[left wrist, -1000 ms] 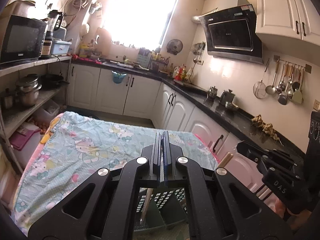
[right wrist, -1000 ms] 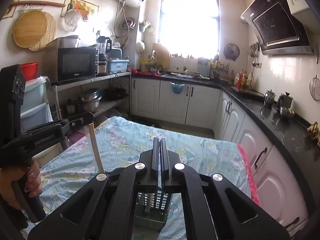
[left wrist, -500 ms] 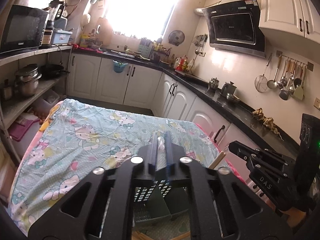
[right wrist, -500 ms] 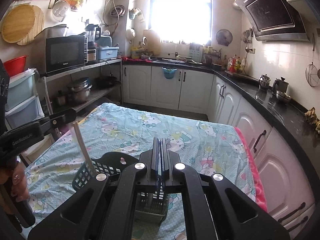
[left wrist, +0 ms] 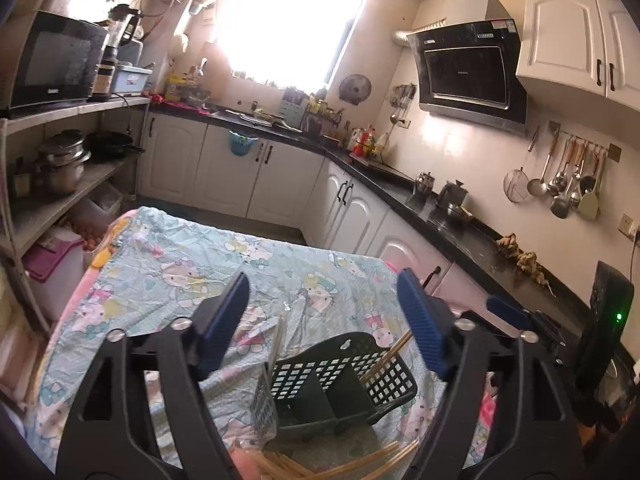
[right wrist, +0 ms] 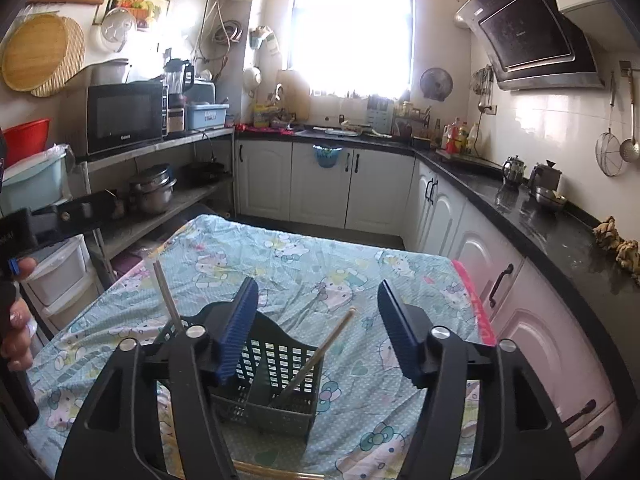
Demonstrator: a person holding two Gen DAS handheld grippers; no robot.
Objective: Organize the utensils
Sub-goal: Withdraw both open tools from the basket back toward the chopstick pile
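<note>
A bright window [right wrist: 352,28] fills the upper middle, washing out the far wall. White cabinets [right wrist: 320,188] under a black counter [right wrist: 520,208] run along the back and right. A range hood [right wrist: 532,36] hangs upper right; a microwave [right wrist: 124,116] sits on shelves [right wrist: 168,200] at left.

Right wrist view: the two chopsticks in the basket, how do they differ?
The left chopstick stands near upright at the green basket's left side; the right chopstick leans far right in the middle compartment. The left one looks paler, the right one tan. Both are thin wooden sticks, lower ends in the basket, free of any gripper.
</note>
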